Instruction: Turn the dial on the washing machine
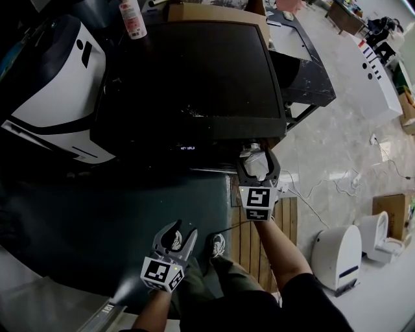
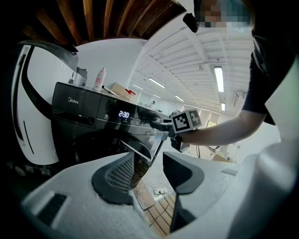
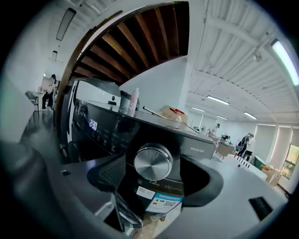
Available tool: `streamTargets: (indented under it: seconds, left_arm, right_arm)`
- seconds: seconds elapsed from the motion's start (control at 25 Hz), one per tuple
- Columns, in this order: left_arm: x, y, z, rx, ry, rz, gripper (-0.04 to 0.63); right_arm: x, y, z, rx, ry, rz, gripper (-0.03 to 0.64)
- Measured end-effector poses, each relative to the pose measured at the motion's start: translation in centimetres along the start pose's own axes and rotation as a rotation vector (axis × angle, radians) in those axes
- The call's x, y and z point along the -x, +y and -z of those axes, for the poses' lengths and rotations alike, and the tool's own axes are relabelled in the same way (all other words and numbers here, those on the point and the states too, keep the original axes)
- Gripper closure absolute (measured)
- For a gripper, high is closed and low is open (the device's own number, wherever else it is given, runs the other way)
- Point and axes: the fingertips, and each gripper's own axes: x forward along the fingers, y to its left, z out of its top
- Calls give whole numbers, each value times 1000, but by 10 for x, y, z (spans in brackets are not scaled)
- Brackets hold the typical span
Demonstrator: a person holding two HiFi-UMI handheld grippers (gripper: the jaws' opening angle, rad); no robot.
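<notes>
The black washing machine [image 1: 194, 71] stands in front of me, its display [image 2: 124, 114] lit. Its round silver dial [image 3: 153, 162] sits on the right of the control panel. My right gripper [image 3: 155, 177] is at the dial, one jaw on each side, open, with a gap between each pad and the knob. From above, the right gripper [image 1: 258, 155] is up against the machine's front right corner. My left gripper [image 1: 181, 232] hangs lower and nearer to me, open and with nothing in it. It points at the machine's front [image 2: 149, 175].
A white appliance [image 1: 52, 78] stands to the washer's left. A bottle [image 1: 131, 16] and a cardboard box [image 1: 214, 11] are on top at the back. The washer's door [image 2: 140, 149] hangs ajar. A wooden slat platform [image 1: 285, 227], cables [image 1: 324, 185] and a white device [image 1: 340, 256] are on the floor to the right.
</notes>
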Motion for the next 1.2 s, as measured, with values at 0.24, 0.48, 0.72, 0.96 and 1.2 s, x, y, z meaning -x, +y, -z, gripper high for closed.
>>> streamTargets:
  seconds: [0.24,0.48,0.72,0.96,1.2]
  left_arm:
    - [11,10,5,15,4,-15,410]
    - [19,19,5,15,8,-18,410]
    - [24,23,3,20,6,-19,410]
    - [25,21,4,15,10,-5,410]
    - [23,18,3,13,8,-2,410]
  right_arm:
    - [-8,4,3,23,20,53,322]
    - [-9,-1,2,-45,28,94,351]
    - [-9,-6,2,-268,14,44,347]
    - [-9,-12,5,-515,5,-32,348]
    - [-11,-12,6,-493,25,-45,344]
